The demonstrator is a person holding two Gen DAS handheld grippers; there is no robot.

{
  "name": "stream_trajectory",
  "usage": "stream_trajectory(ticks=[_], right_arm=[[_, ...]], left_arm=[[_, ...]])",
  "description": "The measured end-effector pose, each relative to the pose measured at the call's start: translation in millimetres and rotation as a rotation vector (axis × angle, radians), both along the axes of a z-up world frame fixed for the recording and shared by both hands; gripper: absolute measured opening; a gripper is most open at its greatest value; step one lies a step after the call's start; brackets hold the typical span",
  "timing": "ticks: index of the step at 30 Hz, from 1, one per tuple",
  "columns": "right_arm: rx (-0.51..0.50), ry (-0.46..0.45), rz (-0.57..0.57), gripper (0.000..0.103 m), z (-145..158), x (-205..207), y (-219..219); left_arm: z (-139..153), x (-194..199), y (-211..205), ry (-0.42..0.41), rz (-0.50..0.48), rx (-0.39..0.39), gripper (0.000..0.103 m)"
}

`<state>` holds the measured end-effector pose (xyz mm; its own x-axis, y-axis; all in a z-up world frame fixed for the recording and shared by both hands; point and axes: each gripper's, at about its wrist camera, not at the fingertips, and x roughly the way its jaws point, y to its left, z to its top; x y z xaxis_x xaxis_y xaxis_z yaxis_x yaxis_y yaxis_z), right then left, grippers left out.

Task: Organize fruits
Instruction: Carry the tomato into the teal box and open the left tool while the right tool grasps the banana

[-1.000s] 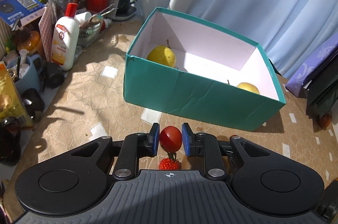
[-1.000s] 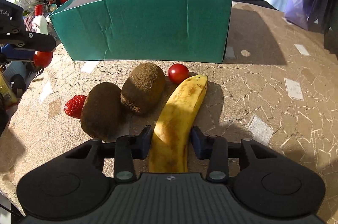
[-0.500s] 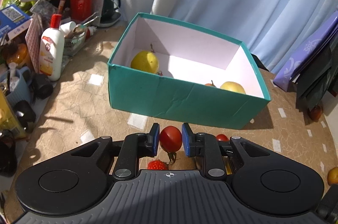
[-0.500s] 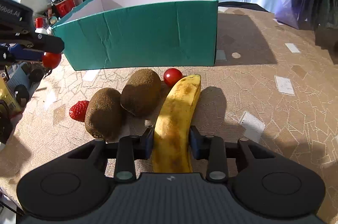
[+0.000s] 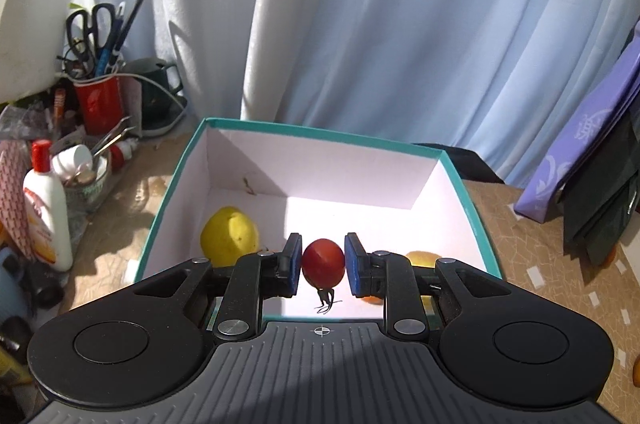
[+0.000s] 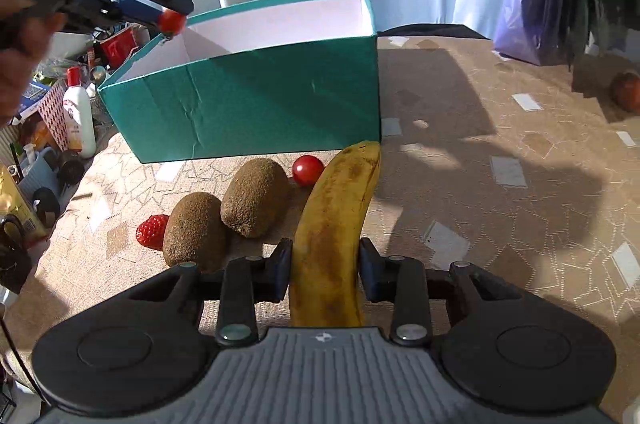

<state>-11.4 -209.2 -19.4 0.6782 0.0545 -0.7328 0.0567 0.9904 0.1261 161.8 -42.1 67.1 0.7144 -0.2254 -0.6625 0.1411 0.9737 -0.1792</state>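
Observation:
My left gripper [image 5: 322,264] is shut on a red cherry tomato [image 5: 322,260] and holds it above the inside of the teal box [image 5: 472,220]. A yellow pear-like fruit [image 5: 229,236] and an orange-yellow fruit [image 5: 424,258] lie in the box. The right wrist view shows that gripper [image 6: 172,19] over the box's [image 6: 256,103] left corner. My right gripper [image 6: 324,272] is shut on a spotted banana [image 6: 332,216], whose tip points at the box. Left of it lie two kiwis [image 6: 195,238] [image 6: 256,201], a strawberry [image 6: 151,231] and a second cherry tomato [image 6: 307,170].
Clutter lines the table's left side: a red cup with scissors [image 5: 98,103] and a white lotion bottle [image 5: 48,220]. A purple bag [image 5: 580,159] and dark bags stand at the right. A reddish fruit [image 6: 626,91] lies far right. A pale curtain hangs behind.
My left gripper rose and moved forward with the tomato, from in front of the box to above its inside. My right gripper closed in on the banana and lifted a little.

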Motion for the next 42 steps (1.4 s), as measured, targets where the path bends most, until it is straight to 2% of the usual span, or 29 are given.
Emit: stream_trajectory(ticks=[6,11,22,28,32,34,35,39,42], right_arm=[[-0.005,-0.033,-0.043,0.034,10.6,-14.3,-13.4],[-0.007,-0.057,-0.083,0.034,17.3,-22.9,-25.5],[-0.013,-0.093,-0.126,0.034,26.6,-27.8,-35.9],[-0.011,-0.109,-0.137,0.034,30.1,-31.0,-38.4],[-0.014,-0.117,-0.141,0.034,32.7,-31.0,-39.2],[-0.017,-0.122,-0.143,0.034,33.9,-30.7,-39.8],[-0.019,-0.123,-0.143,0.034,34.4,-30.5,-40.2],[-0.028,-0.132,-0.140,0.034,37.3,-26.9,-42.0],[-0.038,-0.144,-0.132,0.034,40.8,-21.2,-42.3]], left_arm=[[-29.5,46.9,-15.8,0.030,0.014,0.049,0.026],[-59.6,67.8,-23.3,0.077,0.024,0.087,0.026],[-91.9,85.5,-26.8,0.207,0.038,0.107,0.026],[-94.5,84.8,-29.7,0.214,0.036,0.134,0.027],[-92.7,83.9,-29.9,0.201,0.034,0.137,0.037],[-90.3,82.9,-30.3,0.188,0.040,0.139,0.058],[-87.3,80.1,-30.0,0.178,0.047,0.140,0.062],[-78.6,69.8,-24.9,0.165,0.061,0.127,0.073],[-68.4,58.4,-18.9,0.144,0.069,0.107,0.077]])
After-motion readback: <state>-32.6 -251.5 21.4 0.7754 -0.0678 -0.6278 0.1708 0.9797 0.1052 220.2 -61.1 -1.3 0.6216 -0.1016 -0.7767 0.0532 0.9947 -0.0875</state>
